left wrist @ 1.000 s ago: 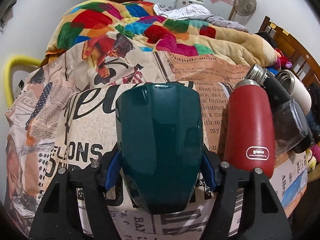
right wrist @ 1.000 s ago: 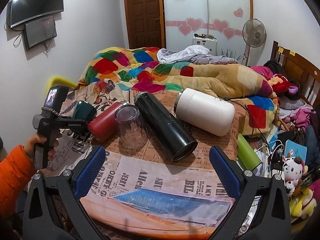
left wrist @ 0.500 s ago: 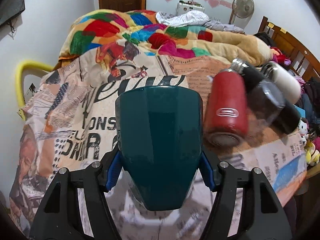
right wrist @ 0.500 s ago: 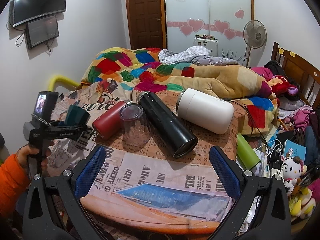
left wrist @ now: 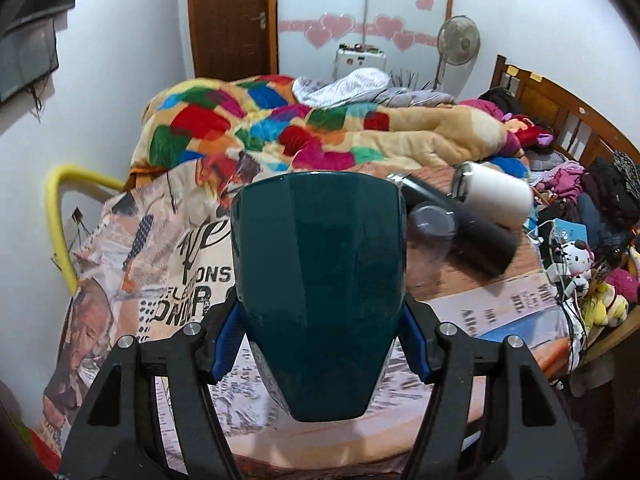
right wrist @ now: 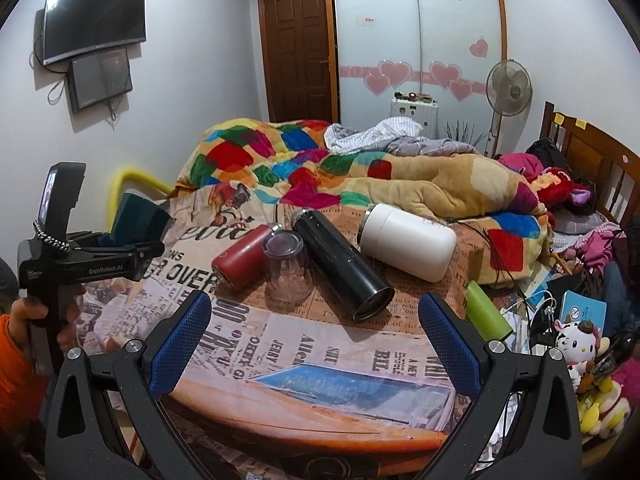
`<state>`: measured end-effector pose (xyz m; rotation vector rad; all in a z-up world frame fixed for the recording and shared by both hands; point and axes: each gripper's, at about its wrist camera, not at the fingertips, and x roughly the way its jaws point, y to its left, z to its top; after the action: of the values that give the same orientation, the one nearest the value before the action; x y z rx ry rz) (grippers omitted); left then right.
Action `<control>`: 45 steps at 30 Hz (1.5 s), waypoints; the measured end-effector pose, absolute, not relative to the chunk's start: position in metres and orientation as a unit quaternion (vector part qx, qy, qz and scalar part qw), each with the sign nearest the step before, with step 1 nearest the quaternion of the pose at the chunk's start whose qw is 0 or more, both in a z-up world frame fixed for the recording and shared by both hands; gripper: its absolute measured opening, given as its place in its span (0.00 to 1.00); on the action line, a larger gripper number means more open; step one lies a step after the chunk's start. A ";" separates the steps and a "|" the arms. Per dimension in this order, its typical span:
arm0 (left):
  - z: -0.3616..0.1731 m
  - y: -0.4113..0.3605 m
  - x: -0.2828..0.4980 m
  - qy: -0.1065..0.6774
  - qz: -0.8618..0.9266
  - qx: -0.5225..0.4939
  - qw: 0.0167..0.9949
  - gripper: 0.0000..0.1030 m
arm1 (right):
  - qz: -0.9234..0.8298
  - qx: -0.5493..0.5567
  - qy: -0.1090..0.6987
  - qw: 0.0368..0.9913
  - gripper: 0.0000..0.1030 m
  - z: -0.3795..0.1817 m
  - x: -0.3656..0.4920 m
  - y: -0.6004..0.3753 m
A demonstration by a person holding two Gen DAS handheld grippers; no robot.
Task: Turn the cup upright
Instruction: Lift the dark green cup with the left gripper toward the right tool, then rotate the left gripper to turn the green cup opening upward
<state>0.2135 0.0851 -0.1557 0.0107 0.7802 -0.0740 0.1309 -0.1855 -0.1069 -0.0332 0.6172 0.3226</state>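
Newspaper-print tabletop (right wrist: 340, 360) under me, and my left tool (left wrist: 320, 320) is clamped on the dark teal cup (left wrist: 320, 280), glossy and faceted, held up in the air left of the red bottle (right wrist: 240, 258). Right tool (right wrist: 316, 340) spread wide, holding nothing.

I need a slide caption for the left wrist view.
Left gripper clamps a dark green cup above the newspaper-print table.

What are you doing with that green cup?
The left gripper is clamped on a dark green cup and holds it in the air above the newspaper-covered table. The right gripper is open and holds nothing. A red bottle, black flask and white flask lie on their sides.
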 end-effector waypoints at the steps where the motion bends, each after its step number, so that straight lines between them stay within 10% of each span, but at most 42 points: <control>1: -0.152 0.079 0.210 0.378 -0.040 0.005 0.925 0.64 | 0.159 -0.015 0.299 0.941 1.00 -0.105 0.129 -0.187; 45: -0.283 -0.066 0.233 0.494 -0.137 0.035 0.858 0.65 | 0.129 -0.016 0.385 0.914 1.00 -0.166 0.152 -0.214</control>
<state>0.2328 -0.0660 -0.2829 0.0725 1.0369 -0.2883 0.1522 -0.2144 -0.1662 -0.0322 0.7933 0.2656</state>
